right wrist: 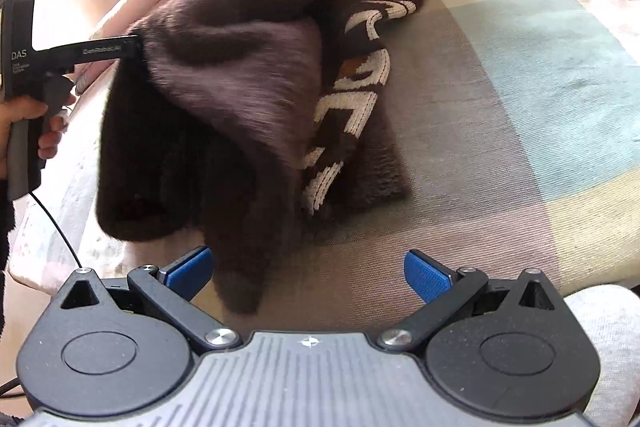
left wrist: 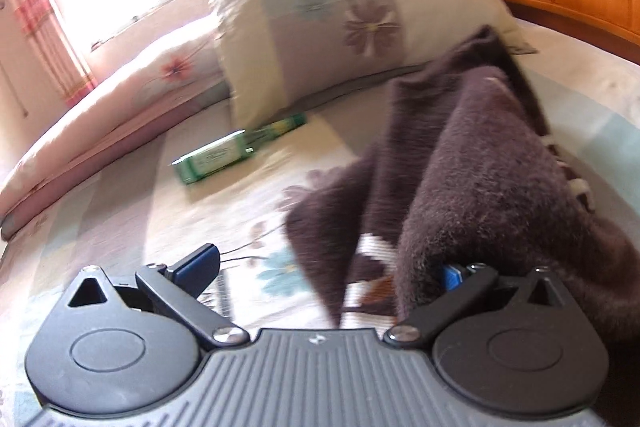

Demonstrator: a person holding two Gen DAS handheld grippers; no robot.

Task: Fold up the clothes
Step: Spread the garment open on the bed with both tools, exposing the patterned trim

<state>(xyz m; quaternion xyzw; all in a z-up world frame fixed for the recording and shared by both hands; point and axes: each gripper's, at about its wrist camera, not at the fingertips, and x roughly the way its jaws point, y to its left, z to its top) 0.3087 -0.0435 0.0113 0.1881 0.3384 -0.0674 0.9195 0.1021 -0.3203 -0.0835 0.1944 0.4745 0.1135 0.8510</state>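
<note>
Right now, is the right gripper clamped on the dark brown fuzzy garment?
No: the right gripper has its blue pads spread apart, with only a hanging tip of the dark brown fuzzy garment between them.

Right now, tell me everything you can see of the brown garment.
The brown garment is a fuzzy, dark brown knit with cream lettering and a small orange patch. It is bunched and partly lifted, its far end lying on the patchwork bedspread. The left claw stands open with cloth draped over one finger. A hanging corner dangles between the open right claw fingers, ungripped.

black grippers (right wrist: 308, 271) with blue pads (right wrist: 426, 275), silver screws, ribbed grey housing.
</note>
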